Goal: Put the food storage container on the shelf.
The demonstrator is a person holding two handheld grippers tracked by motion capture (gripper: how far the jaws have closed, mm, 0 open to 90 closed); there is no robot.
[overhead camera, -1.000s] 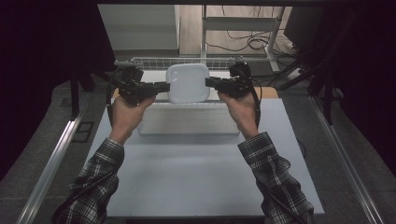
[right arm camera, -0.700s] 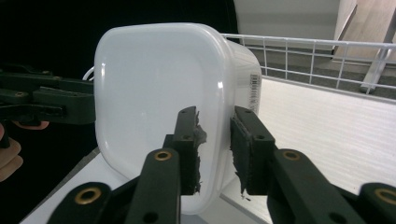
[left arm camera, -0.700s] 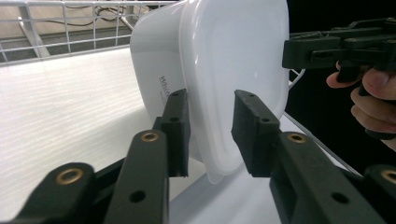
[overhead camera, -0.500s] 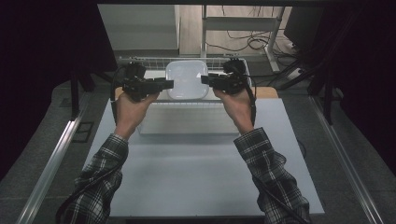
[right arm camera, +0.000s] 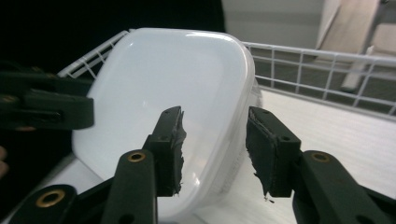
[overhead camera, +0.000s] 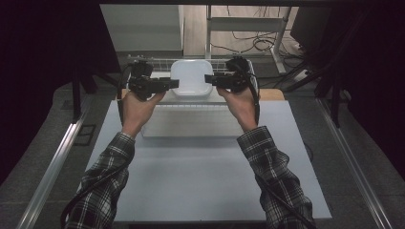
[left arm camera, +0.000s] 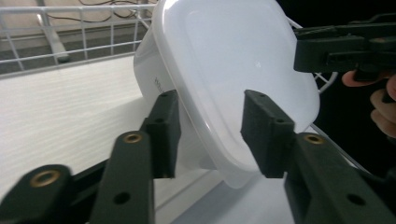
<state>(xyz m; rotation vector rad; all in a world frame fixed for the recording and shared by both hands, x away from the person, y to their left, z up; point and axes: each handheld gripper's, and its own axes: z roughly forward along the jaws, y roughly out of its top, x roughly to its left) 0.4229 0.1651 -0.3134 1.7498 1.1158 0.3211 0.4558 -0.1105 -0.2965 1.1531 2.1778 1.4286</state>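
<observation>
Nearest me, my forearms run up over the table (overhead camera: 210,191) and the flat white tray (overhead camera: 191,121) lying on it. Past that, my left gripper (overhead camera: 173,83) and right gripper (overhead camera: 210,78) sit at either side of the white box (overhead camera: 192,78), which rests with its lid on just in front of the wire basket (overhead camera: 162,61) at the table's far edge.

Both sets of jaws have just been opening. In the left gripper view the box (left arm camera: 233,70) edge stands between the pads without being pinched, and the right gripper view shows the same at the box's (right arm camera: 177,93) other side: both released.

As I judge it, I'm letting go after setting the box down. To do that well I should draw both grippers straight back along their jaws, level and together, so no pad drags the rim.

A second ago the jaws were clenched on the box; it now sits a little farther away.
</observation>
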